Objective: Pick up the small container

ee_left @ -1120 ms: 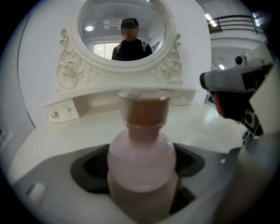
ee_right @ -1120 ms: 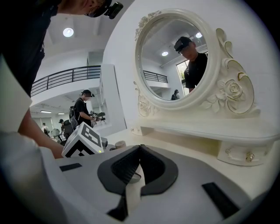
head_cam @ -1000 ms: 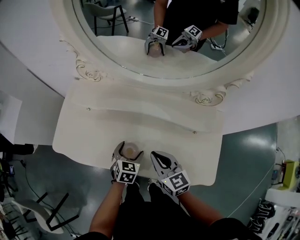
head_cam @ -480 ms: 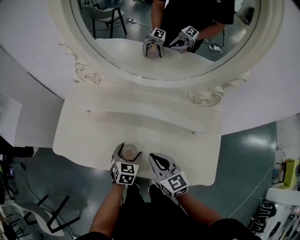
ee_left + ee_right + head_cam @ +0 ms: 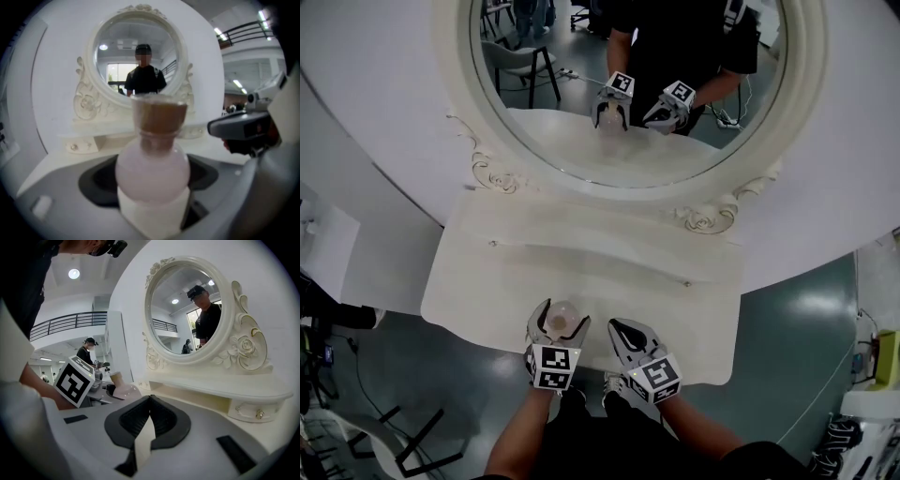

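The small container (image 5: 562, 320) is a round pale-pink bottle with a brown cork stopper, standing upright at the front edge of the white vanity table (image 5: 609, 272). My left gripper (image 5: 560, 317) has its jaws closed round the bottle's body. In the left gripper view the bottle (image 5: 152, 166) fills the space between the dark pads (image 5: 96, 180). I cannot tell whether it is off the tabletop. My right gripper (image 5: 620, 329) is just to its right, shut and empty, with its jaws (image 5: 149, 401) meeting at the tips. The bottle (image 5: 123, 390) also shows at the left of the right gripper view.
An oval mirror (image 5: 628, 84) in an ornate cream frame stands at the back of the table and reflects the person and both grippers. A low shelf with small knobs (image 5: 686, 282) runs below it. Beyond the table's front edge is dark floor with a chair (image 5: 403, 441).
The head view has shifted a little, so the table and mirror sit further right. Both grippers stay at the table's front edge, the left still round the bottle.
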`<action>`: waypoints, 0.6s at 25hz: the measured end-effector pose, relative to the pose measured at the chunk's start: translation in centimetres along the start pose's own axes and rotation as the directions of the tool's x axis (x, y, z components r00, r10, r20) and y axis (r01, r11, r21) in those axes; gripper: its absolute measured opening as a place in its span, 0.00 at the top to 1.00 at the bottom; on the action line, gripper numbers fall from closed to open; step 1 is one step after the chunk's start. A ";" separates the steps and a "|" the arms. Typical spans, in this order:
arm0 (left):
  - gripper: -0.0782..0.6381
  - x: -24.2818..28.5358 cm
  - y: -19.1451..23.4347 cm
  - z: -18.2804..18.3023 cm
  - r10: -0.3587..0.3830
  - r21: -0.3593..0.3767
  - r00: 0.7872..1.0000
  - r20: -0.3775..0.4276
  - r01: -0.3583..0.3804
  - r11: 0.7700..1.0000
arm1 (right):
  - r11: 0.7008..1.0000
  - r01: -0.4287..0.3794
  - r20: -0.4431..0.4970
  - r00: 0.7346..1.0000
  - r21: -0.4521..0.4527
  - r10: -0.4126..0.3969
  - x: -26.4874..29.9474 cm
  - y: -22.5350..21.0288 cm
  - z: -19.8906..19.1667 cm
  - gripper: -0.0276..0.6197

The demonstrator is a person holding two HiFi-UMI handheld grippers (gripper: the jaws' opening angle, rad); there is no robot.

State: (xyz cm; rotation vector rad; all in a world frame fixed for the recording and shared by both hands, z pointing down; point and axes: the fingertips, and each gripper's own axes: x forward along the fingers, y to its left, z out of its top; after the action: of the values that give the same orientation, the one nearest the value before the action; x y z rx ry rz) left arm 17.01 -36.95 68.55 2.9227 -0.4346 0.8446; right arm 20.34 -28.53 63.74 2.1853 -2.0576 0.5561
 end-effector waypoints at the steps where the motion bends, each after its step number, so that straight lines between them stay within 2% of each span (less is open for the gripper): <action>1: 0.33 -0.4 0.0 0.6 -0.003 0.003 1.000 0.011 0.002 1.000 | 1.000 0.002 0.009 1.000 -0.004 -0.002 0.0 0.0 0.5 0.95; 7: 0.33 -3.2 -0.1 5.1 -0.004 0.021 0.995 0.097 0.002 1.000 | 0.999 0.019 0.057 0.998 -0.036 -0.017 -0.1 0.1 2.8 0.95; 15: 0.33 -6.4 0.9 11.1 0.020 0.036 0.975 0.221 -0.029 0.999 | 0.993 0.059 0.171 0.984 -0.102 -0.041 -0.6 -0.8 7.9 0.95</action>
State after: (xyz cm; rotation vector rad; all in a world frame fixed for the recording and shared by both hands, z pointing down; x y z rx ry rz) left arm 17.30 -37.76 55.74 3.0665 -0.4745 0.5382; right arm 22.70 -30.34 56.35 2.2859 -2.0510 0.2575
